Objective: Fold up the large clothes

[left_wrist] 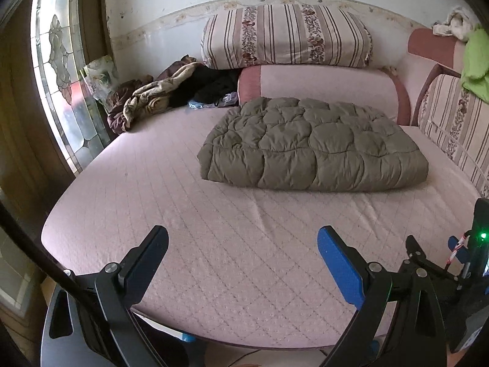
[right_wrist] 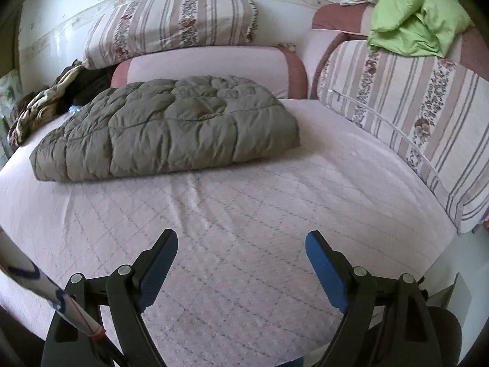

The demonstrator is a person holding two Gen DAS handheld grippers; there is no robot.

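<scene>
An olive quilted puffy garment [left_wrist: 311, 145] lies folded into a thick rectangular bundle on the pink quilted bed [left_wrist: 214, 244], toward the far side. The right wrist view shows the same garment [right_wrist: 165, 134] at upper left of the bed [right_wrist: 244, 229]. My left gripper [left_wrist: 243, 238] hangs open over the bed's near edge, well short of the bundle, nothing between its blue-padded fingers. My right gripper [right_wrist: 241, 243] is also open and empty above the near part of the mattress. The right gripper's body [left_wrist: 476, 260] shows at the right edge of the left wrist view.
Striped floral cushions [left_wrist: 287, 35] line the back wall and another cushion [right_wrist: 412, 116] lines the right side. A heap of brown and dark clothes [left_wrist: 159, 91] sits at the far left corner. A green cloth [right_wrist: 415, 24] drapes over the right backrest. A stained-glass window [left_wrist: 58, 70] is left.
</scene>
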